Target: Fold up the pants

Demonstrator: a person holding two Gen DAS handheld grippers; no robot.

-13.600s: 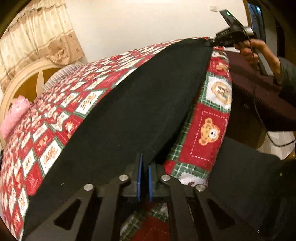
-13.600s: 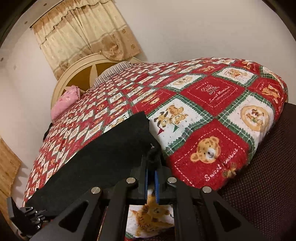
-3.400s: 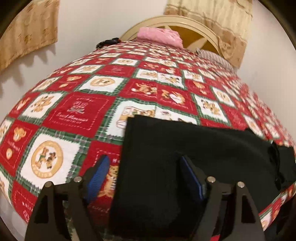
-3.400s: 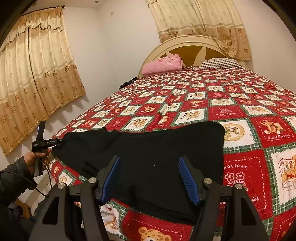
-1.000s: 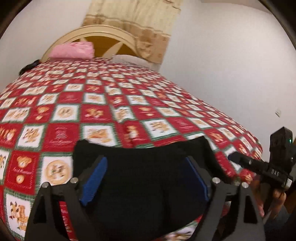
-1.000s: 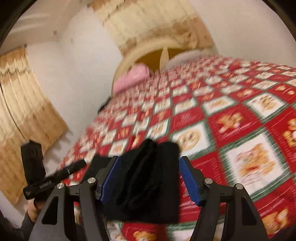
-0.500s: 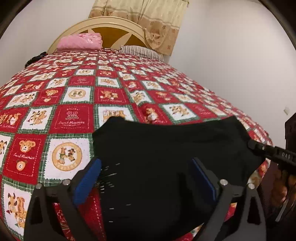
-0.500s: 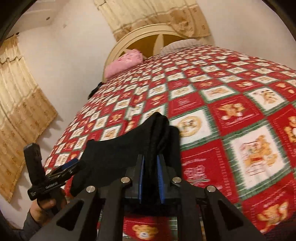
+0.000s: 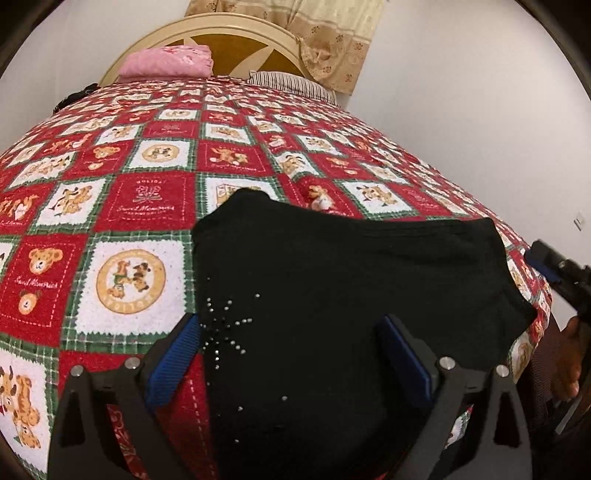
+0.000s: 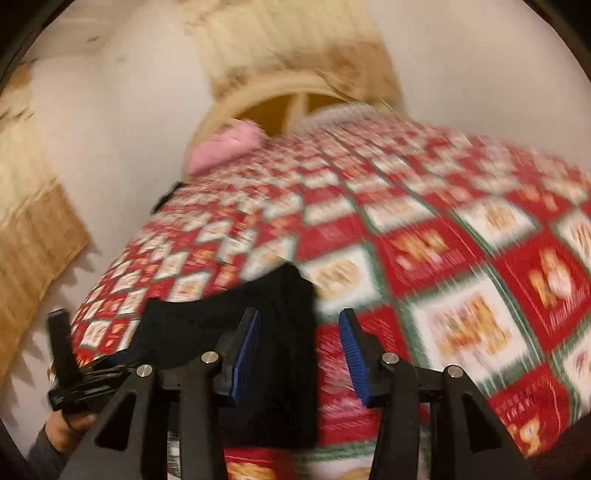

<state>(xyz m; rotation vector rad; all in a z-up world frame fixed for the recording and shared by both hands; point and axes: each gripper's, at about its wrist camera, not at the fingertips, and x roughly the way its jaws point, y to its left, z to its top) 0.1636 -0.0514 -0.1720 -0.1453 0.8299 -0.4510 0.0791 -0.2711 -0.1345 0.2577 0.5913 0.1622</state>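
The black pants [image 9: 332, 288] lie folded into a compact stack near the foot of the bed, with a small rhinestone star on the top layer. My left gripper [image 9: 291, 354] hovers over the near part of the stack, its blue pads spread wide and clear of the cloth. In the blurred right wrist view the pants [image 10: 229, 325] lie flat on the quilt. My right gripper [image 10: 301, 343] stands at their right edge, jaws opening, the edge of the cloth below the gap, pads not pressing on it. The right gripper's tip [image 9: 550, 266] also shows at the far right of the left wrist view.
A red, white and green bear-patterned quilt [image 9: 147, 199] covers the bed. A pink pillow [image 9: 170, 62] and a striped pillow [image 9: 291, 83] lie by the cream headboard [image 9: 236, 33]. Curtains [image 10: 33, 221] hang on the left wall. The other gripper and hand [image 10: 66, 380] show at lower left.
My right gripper, pinched on the pants' right edge half a second ago, has let go and its jaws have parted. The left gripper sank a little closer to the stack, staying wide.
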